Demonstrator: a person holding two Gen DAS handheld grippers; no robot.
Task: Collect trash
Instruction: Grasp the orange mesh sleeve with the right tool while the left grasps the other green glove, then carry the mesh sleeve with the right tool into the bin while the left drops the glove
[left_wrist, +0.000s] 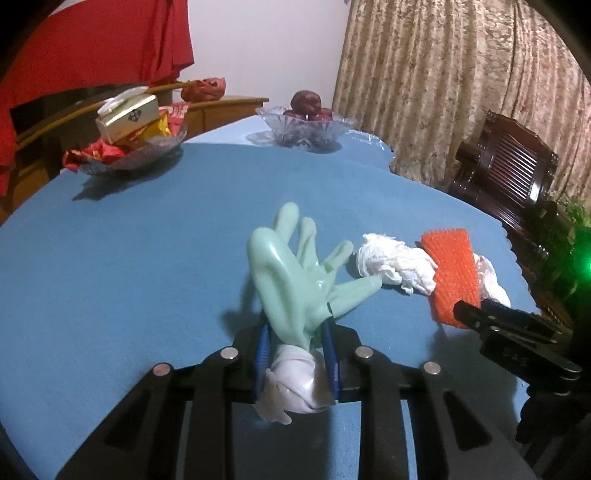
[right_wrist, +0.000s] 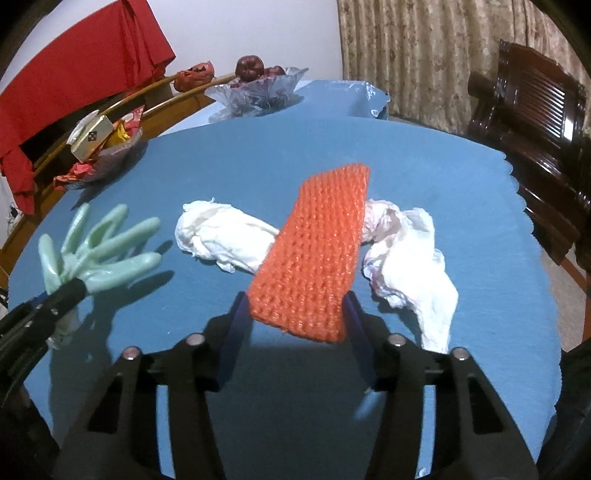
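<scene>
The left gripper (left_wrist: 295, 354) is clamped on a pale green glove (left_wrist: 295, 273), its blue pads pinching the wrist and white cuff; the glove's fingers fan out ahead of it, above the blue worktop (left_wrist: 129, 258). The right gripper (right_wrist: 295, 325) has its pads against the near end of an orange foam net (right_wrist: 317, 251), which slants up and away from it. A crumpled white tissue (right_wrist: 221, 236) lies ahead and left of the right gripper, another (right_wrist: 410, 266) ahead and right, both partly under the net. Far beyond both grippers stand a snack dish (left_wrist: 133, 147) and a glass fruit bowl (left_wrist: 306, 129).
</scene>
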